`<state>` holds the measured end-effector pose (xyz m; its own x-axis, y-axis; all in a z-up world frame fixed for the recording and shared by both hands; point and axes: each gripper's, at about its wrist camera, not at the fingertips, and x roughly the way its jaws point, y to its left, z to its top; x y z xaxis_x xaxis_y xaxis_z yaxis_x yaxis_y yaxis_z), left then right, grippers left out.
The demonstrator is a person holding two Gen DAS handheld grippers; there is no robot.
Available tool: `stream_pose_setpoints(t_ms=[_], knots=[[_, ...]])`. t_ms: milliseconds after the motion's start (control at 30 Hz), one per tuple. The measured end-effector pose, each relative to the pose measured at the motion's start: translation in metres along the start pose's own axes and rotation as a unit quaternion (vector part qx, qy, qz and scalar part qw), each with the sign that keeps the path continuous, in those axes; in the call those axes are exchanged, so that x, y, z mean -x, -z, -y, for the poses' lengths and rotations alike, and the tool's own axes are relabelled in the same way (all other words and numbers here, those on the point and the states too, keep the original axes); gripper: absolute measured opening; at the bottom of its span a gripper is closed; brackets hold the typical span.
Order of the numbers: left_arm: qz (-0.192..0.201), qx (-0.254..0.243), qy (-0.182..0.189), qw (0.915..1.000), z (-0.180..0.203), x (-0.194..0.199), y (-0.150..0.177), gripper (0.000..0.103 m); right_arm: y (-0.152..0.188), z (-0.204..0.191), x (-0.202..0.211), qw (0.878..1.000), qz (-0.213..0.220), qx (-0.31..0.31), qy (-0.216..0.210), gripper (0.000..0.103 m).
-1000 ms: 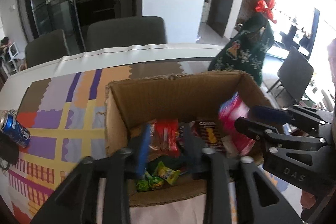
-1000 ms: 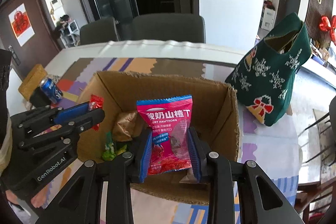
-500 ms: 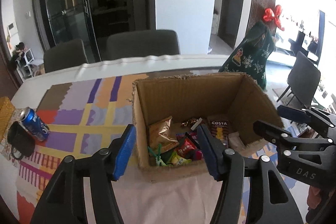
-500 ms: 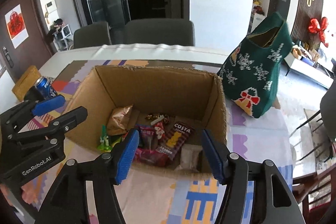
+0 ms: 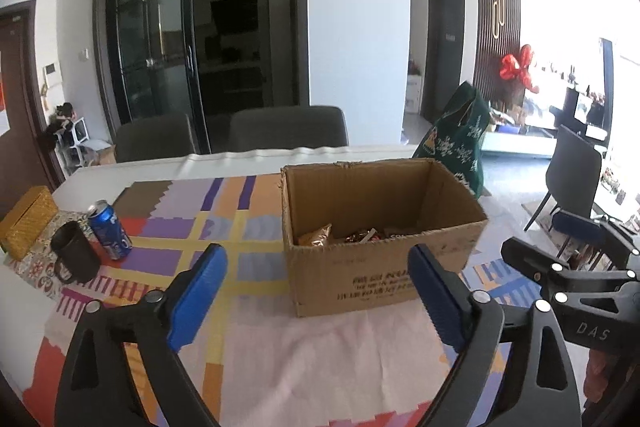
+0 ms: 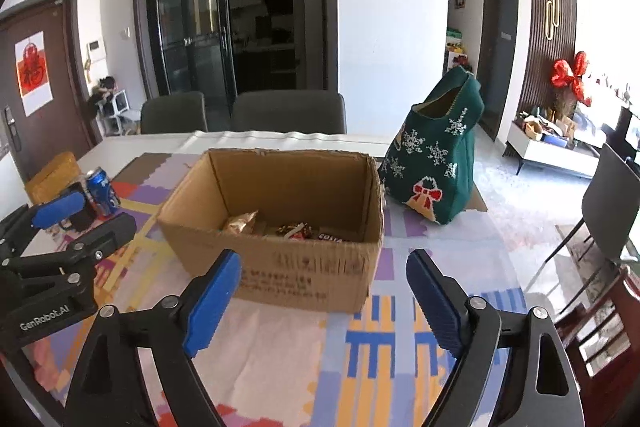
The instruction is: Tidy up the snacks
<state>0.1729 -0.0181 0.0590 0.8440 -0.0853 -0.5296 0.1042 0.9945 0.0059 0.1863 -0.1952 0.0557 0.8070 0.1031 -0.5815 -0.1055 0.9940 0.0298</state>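
Both the left gripper (image 5: 316,291) and right gripper (image 6: 322,297) have just been opening — jaws wide, nothing between them; the cardboard box (image 6: 280,259) of snacks (image 6: 294,230) sits ahead on the worktop (image 6: 280,359).

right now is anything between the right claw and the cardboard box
Nothing visible. The right claw hangs open and empty, with only bare tablecloth between it and the cardboard box; the green bag stands off to the side.

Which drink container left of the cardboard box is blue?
The soda can: it is blue, while the mug beside it is black.
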Motion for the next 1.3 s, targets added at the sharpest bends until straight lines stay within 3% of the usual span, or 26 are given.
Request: stream_pose_setpoints(t_ms=[233, 633, 1300], knots=[[0.026, 0.001, -0.013, 0.9996, 0.005, 0.046, 0.024, 0.099, 0.029, -0.004, 0.044, 1.0, 0.026, -0.005, 0.004, 0.091], [0.047, 0.005, -0.022, 0.9987, 0.012, 0.091, 0.05, 0.102, 0.066, -0.004, 0.097, 0.999, 0.052, -0.007, 0.013, 0.092], [0.072, -0.002, -0.031, 0.9969, 0.018, 0.122, 0.062, 0.103, 0.088, -0.003, 0.132, 0.996, 0.089, -0.021, 0.022, 0.092]])
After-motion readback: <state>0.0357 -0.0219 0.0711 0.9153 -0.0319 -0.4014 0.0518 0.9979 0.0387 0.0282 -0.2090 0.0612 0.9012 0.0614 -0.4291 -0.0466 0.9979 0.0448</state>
